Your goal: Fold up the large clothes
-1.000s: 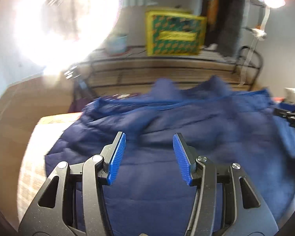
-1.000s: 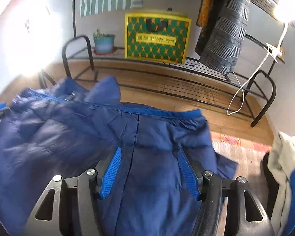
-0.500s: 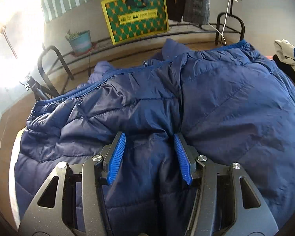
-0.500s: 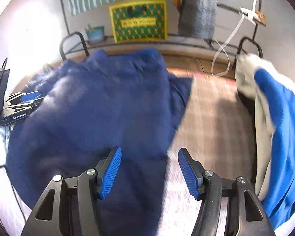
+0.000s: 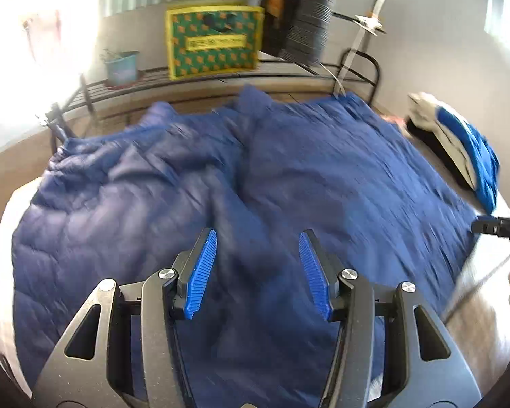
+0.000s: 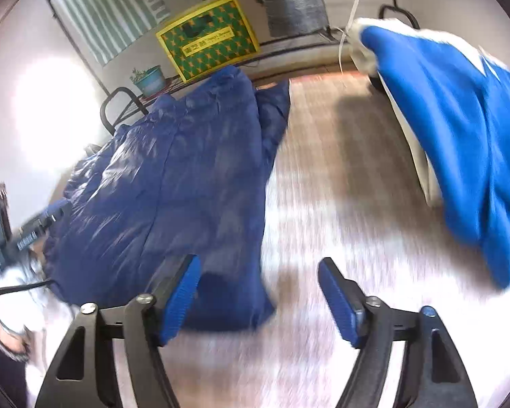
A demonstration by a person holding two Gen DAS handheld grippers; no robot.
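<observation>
Navy quilted fabric is filling the space ahead of the left hand-held gripper (image 5: 257,272): the padded jacket (image 5: 289,183) is lying spread flat on a pale checked surface (image 6: 340,176), its long axis running across that gripper's line of sight. The left hand-held gripper is hovering directly over the jacket's middle with its jaws spread wide and nothing between them. The right hand-held gripper (image 6: 258,301) is likewise standing agape and empty; the jacket's near corner is lying just ahead of its left finger, with the jacket's side edge running away ahead of it. Judged from this layout, the right unit is nearer to a graspable edge, while the left unit is positioned over mid-panel. The right wrist view is showing the jacket's free side edge, which the left view only shows blurred. A second garment, blue and white (image 6: 459,129), is lying well apart, ahead and to the right of the right unit.
</observation>
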